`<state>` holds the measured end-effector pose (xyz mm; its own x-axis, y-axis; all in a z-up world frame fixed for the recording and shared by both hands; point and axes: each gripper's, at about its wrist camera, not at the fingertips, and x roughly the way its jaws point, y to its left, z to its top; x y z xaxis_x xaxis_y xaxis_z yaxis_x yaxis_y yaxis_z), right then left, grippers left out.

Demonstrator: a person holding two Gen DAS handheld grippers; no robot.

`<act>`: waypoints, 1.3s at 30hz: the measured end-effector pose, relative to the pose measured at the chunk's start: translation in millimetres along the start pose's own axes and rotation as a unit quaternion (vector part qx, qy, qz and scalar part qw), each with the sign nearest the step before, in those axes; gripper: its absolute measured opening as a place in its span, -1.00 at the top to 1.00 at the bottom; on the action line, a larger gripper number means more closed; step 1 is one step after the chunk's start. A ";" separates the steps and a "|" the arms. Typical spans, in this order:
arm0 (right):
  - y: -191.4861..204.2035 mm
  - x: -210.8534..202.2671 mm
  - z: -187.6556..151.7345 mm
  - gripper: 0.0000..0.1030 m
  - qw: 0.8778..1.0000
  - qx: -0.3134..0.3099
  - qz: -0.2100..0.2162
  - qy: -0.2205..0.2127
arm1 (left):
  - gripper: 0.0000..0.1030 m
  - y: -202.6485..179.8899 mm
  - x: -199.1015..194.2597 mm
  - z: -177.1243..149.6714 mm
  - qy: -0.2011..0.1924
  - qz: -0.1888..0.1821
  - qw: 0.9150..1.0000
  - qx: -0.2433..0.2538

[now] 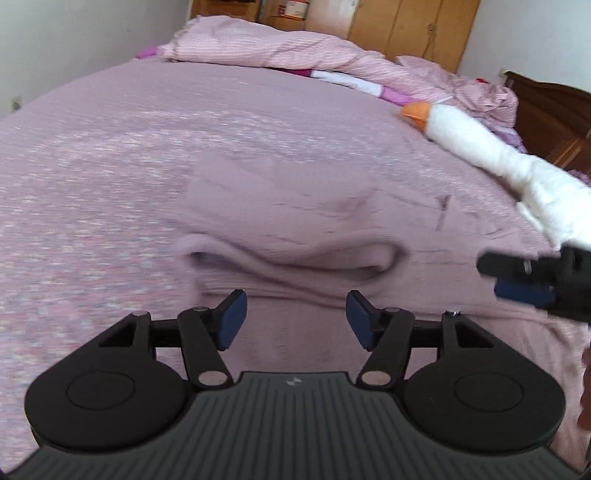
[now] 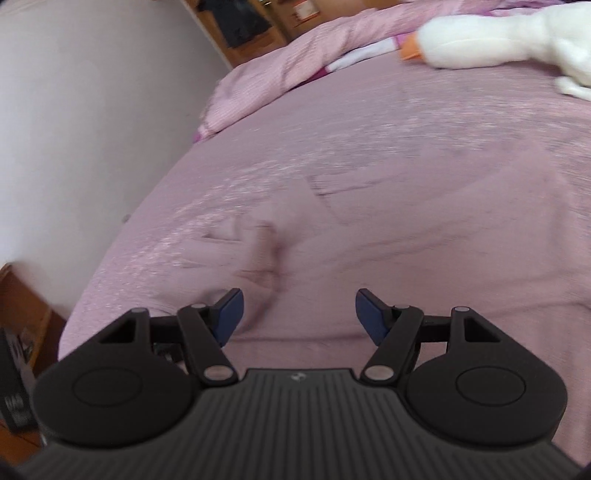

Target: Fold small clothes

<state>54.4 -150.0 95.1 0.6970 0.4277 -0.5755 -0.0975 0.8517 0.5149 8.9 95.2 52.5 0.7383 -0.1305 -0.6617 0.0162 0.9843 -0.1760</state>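
A small pale pink garment [image 1: 291,236] lies folded on the pink bed sheet [image 1: 110,177], with its rolled near edge facing me. My left gripper [image 1: 296,317] hovers just in front of that edge, open, with nothing between its blue pads. The right gripper [image 1: 517,280] shows at the right edge of the left wrist view, beside the garment. In the right wrist view my right gripper [image 2: 299,315] is open and empty above the sheet [image 2: 406,166], where the garment [image 2: 369,236] is blurred and hard to tell from the bedding.
A white plush goose with an orange beak [image 1: 480,147] lies at the right, also seen as the goose [image 2: 498,40] at the top right. A rumpled pink duvet [image 1: 295,48] lies along the far side. A wooden wardrobe [image 1: 406,29] and white wall [image 2: 74,110] bound the bed.
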 end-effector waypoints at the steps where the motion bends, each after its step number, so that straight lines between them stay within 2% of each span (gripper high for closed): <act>1: 5.5 7.1 1.9 -0.34 1.000 -0.003 0.006 0.004 | -0.33 4.8 -2.4 -0.6 -0.002 0.010 1.000 0.000; 5: 22.3 36.6 7.8 -0.34 1.000 -0.007 0.015 0.025 | -0.35 21.8 -4.7 -0.6 -0.006 0.041 0.999 -0.003; 9: 34.3 63.2 8.6 -0.34 0.999 -0.020 -0.006 0.040 | -0.35 36.2 -1.4 0.7 -0.003 0.050 0.999 -0.017; 11: 34.5 71.1 7.5 -0.33 0.999 -0.018 -0.004 0.051 | -0.35 40.5 3.1 1.6 -0.002 0.055 0.998 -0.017; 12: 33.7 74.8 7.4 -0.27 0.998 -0.018 0.000 0.058 | -0.35 42.1 5.6 2.3 0.000 0.058 0.998 -0.019; 13: 32.8 77.3 7.3 0.19 0.998 -0.018 0.004 0.062 | -0.35 43.9 8.4 3.2 0.001 0.060 0.998 -0.022; 14: 33.0 78.8 7.7 0.48 0.998 -0.019 0.007 0.066 | -0.35 46.0 11.1 3.9 0.001 0.059 0.998 -0.025; 16: 33.6 78.6 11.2 0.80 0.998 -0.022 0.000 0.059 | -0.35 44.2 18.2 4.3 0.001 0.063 0.998 -0.030; 19: 37.5 58.7 17.2 0.80 0.999 -0.040 -0.005 0.015 | -0.35 46.7 26.1 6.1 0.003 0.071 0.997 -0.032; 23: 35.8 36.4 20.3 0.80 0.995 -0.075 -0.053 -0.038 | -0.35 48.8 31.2 5.7 0.008 0.077 0.996 -0.034; 27: 14.0 50.5 16.9 0.74 0.996 -0.052 -0.076 -0.004 | -0.38 44.7 34.5 4.2 0.008 0.084 0.996 -0.022; 29: 5.9 59.1 11.8 0.61 0.995 -0.049 -0.086 0.013 | -0.39 43.6 35.0 3.8 0.008 0.085 0.996 -0.022; 31: 4.8 55.7 6.9 0.30 0.994 -0.052 -0.095 0.002 | -0.39 44.1 35.1 3.4 0.008 0.083 0.996 -0.022; 34: 16.0 44.6 3.0 -0.03 0.992 -0.072 -0.102 -0.014 | -0.39 44.1 34.9 2.8 0.008 0.082 0.996 -0.020; 39: 46.7 29.8 1.7 -0.03 0.986 -0.140 -0.084 -0.043 | -0.40 41.9 35.0 2.3 0.009 0.085 0.996 -0.018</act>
<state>71.8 -98.0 103.0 0.7766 0.2570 -0.5751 -0.1601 0.9635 0.2144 36.9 132.1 23.6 0.7154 0.0354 -0.6978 -0.1319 0.9876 -0.0852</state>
